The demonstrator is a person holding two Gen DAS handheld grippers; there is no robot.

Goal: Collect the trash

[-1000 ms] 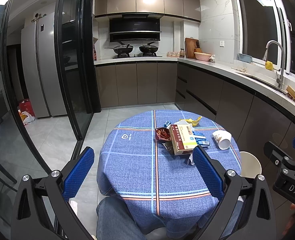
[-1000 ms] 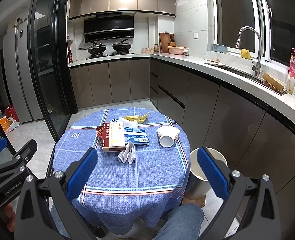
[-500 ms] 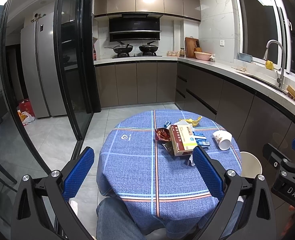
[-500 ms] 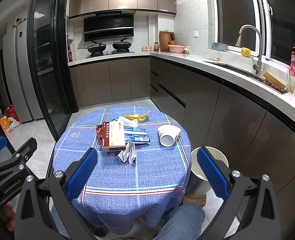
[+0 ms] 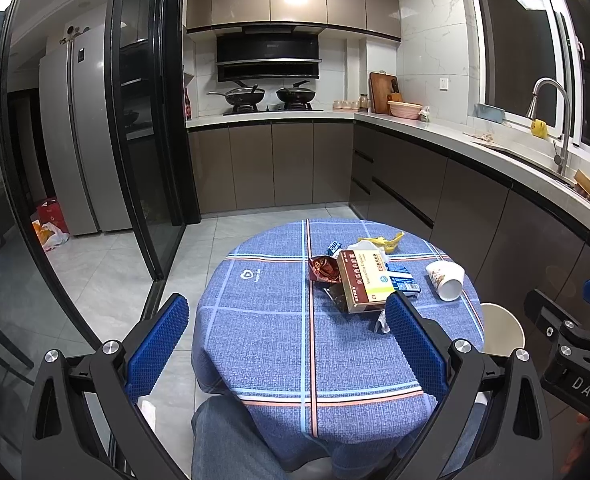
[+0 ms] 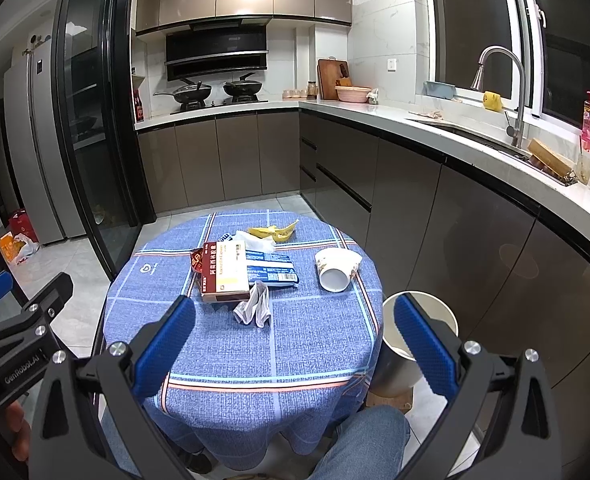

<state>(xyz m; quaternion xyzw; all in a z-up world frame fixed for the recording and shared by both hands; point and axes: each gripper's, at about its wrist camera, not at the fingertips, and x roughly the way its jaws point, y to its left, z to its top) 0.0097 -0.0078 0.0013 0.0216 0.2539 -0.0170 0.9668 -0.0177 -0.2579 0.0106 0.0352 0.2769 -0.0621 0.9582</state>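
tongs left [image 5: 285, 328] and right [image 6: 293, 330] gape empty before table [image 6: 295, 360] strewn with trash.

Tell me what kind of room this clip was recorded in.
A home kitchen, most likely: two woks sit on a stove under a range hood, a sink faucet stands by the window, and a fridge shows beyond the glass door.

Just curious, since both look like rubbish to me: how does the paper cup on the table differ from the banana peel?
The paper cup is white, patterned and lies tipped on its side, mouth open toward the camera; the banana peel is yellow, limp and flat. The cup sits near the table's right edge by the bin; the peel lies at the far side. Both rest untouched on the blue tablecloth.
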